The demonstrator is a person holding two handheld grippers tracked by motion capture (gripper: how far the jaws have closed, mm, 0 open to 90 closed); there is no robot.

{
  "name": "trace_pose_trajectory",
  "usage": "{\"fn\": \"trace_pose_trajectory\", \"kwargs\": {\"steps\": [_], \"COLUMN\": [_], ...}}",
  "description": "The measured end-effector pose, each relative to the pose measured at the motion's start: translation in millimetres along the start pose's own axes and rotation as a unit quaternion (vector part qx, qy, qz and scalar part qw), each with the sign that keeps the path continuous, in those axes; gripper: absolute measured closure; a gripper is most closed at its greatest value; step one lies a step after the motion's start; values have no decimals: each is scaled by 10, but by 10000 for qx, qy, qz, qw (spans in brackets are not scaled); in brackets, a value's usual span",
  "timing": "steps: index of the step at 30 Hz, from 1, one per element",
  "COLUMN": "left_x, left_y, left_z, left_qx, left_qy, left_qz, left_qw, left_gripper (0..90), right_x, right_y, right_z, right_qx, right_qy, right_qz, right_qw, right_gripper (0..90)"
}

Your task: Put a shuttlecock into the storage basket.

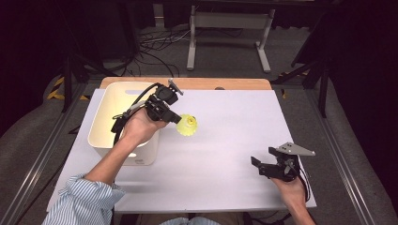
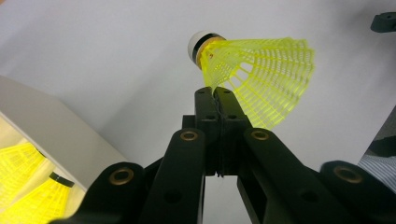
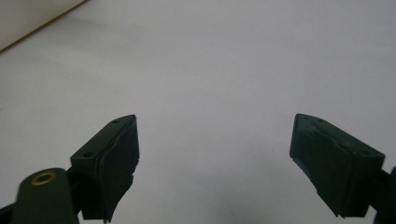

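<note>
The left gripper (image 1: 174,118) pinches the skirt edge of a yellow shuttlecock (image 1: 187,125), holding it in the air just beside the white bin (image 1: 107,140), above the white table cover (image 1: 225,140). More yellow shuttlecocks (image 2: 28,186) already lie inside the bin, so this one seems close to being dropped in. The right gripper (image 1: 264,161), jaws wide and empty, hovers low over the cover, well apart. No readable writing or brand appears.

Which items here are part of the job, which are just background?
In the job:
- yellow shuttlecock, pinched by its skirt in the left gripper
- white bin, more yellow shuttlecocks inside
- right gripper, open over bare table

Lying about:
- white table frame on the floor behind
- floor cables
</note>
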State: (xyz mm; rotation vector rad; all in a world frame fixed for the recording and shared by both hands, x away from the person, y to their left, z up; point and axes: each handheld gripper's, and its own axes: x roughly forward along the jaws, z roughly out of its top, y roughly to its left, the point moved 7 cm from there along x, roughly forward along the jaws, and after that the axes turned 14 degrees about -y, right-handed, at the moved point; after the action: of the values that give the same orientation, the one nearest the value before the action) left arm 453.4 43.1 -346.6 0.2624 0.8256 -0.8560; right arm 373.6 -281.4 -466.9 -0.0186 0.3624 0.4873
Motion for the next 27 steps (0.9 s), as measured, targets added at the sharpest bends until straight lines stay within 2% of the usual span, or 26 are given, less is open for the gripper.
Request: {"fn": "trace_pose_trajectory", "kwargs": {"steps": [14,25,27], "left_x": [-134,-238,-247], "left_y": [94,158,172], "left_z": [30,43,38], "left_qx": [-109,-172,-182], "left_qy": [-117,-250,-245], "left_qz": [13,19,19], "left_qw": [9999,9995,9995], "left_gripper": [898,898,898], "right_x": [-58,-99,-96], "right_y": [-17,-56,-61], "right_z": [-156,-219,-228], "right_qx": [14,79,25], "right_qy": [-10,-161,-165], "right_qz": [-84,-210,-242], "right_qw": [10000,9996,9996], "right_gripper": [152,137,136]}}
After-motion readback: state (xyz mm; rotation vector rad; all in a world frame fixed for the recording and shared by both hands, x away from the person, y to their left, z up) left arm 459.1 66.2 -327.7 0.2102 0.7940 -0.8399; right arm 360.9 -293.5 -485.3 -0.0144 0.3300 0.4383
